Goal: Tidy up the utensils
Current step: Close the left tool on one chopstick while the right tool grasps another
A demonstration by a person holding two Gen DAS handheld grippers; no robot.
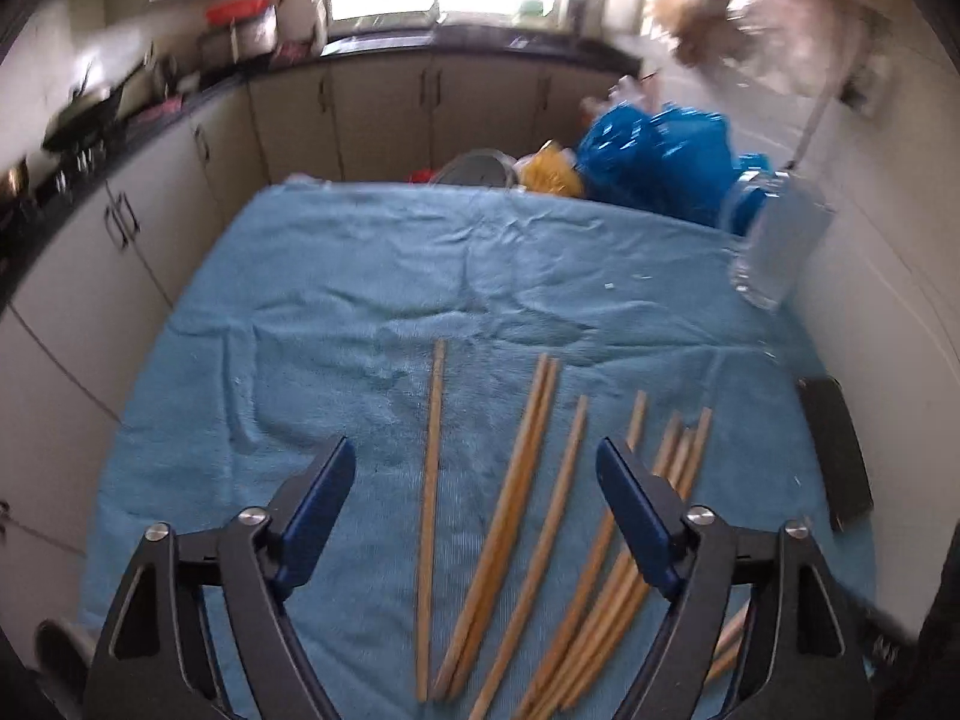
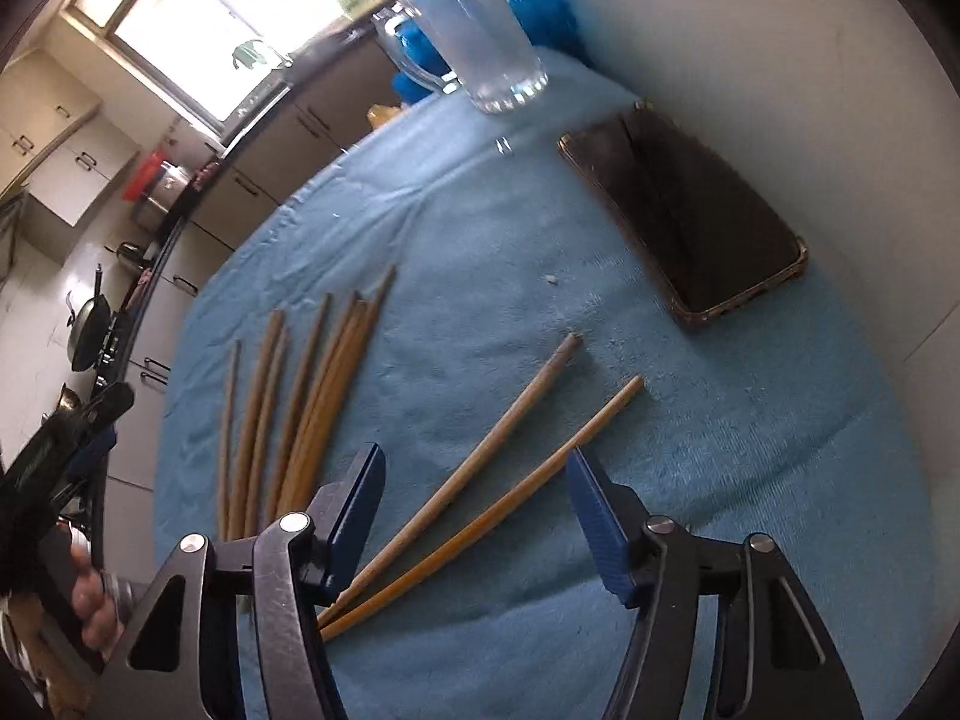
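Blue towel (image 2: 600, 420) covers desk; glass mug (image 2: 474, 36) noted empty, chopsticks (image 1: 510, 540) laid loose. Left gripper (image 1: 477, 504) and right gripper (image 2: 474, 510) jaws released, nothing grasped.

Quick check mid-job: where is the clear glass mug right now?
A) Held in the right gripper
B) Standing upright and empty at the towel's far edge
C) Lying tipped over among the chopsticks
B: the glass mug stands upright and empty at the far edge of the blue towel, away from the chopsticks.
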